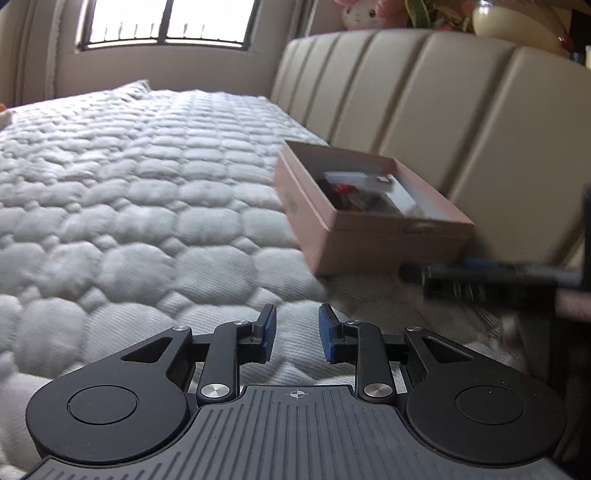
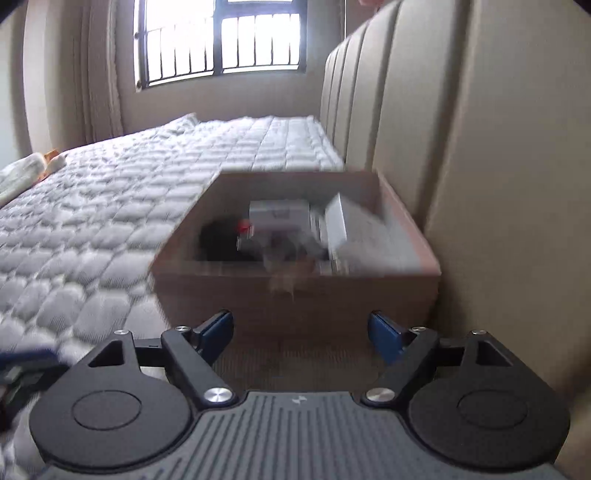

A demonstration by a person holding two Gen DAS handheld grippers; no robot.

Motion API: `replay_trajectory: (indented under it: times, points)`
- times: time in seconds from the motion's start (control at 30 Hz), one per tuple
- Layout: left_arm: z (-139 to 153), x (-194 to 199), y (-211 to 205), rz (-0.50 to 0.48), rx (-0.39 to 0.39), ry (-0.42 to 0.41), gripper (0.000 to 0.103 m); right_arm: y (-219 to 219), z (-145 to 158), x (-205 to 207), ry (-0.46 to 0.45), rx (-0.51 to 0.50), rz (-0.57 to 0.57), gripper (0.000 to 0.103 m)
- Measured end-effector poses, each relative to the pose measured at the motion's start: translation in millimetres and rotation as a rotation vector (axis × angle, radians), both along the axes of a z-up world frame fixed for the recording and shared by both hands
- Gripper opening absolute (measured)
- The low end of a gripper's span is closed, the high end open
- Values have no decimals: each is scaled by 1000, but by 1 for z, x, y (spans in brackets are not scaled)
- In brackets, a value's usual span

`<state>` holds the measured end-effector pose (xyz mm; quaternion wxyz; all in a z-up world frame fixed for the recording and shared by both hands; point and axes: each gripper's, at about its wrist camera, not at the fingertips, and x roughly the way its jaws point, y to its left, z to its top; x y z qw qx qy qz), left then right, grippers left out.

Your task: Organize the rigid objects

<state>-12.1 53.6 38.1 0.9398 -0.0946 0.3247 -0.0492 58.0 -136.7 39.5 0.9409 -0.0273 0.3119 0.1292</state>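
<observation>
A pink open box (image 1: 391, 242) sits on the quilted mattress (image 1: 129, 192) against the padded headboard (image 1: 461, 122). It holds several small items, among them white boxes (image 2: 280, 214) and a dark object with a red part (image 2: 221, 240); motion blur hides their details. My left gripper (image 1: 297, 332) is open and empty, low over the mattress, left of and short of the box. My right gripper (image 2: 300, 334) is open wide and empty, just in front of the box's near wall (image 2: 295, 295). It shows blurred at the right edge of the left wrist view (image 1: 491, 280).
A barred window (image 2: 221, 40) is on the far wall. A folded cloth and an orange item (image 2: 33, 170) lie at the mattress's far left edge. A plush toy (image 1: 360, 14) and a vase (image 1: 517, 22) stand above the headboard.
</observation>
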Motion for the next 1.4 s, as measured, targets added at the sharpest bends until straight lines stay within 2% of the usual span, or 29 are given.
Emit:
replay_trajectory:
  times: [0.13,0.27,0.37,0.5,0.63,0.7,0.83,1.0,1.4]
  points:
    - [-19,7,-24,-37,44,49,29,-17,-27,-20,46,-47,-31,93]
    - [-33,3,-46,-29,185,-17,30,-17,-33,-21,73,-56,-44,96]
    - [-32,2,-51,-31,222,-20,30,-13,-37,-22,73,-81,-56,98]
    - [-32,4,-41,-15,155,-24,31,-11,-46,-36,-10,-88,-50,99]
    - [-32,7,-34,10,94,-17,30,-12,-46,-38,-24,-83,-50,99]
    - [-32,8,-36,18,104,-16,30,-12,-46,-38,-22,-83,-49,99]
    - [-33,8,-46,17,173,-21,30,-10,-45,-37,-25,-90,-54,100]
    - [-33,6,-42,24,150,-22,29,-9,-46,-36,-25,-90,-54,100]
    - [-33,3,-42,23,160,-29,29,-10,-46,-36,-25,-89,-54,101]
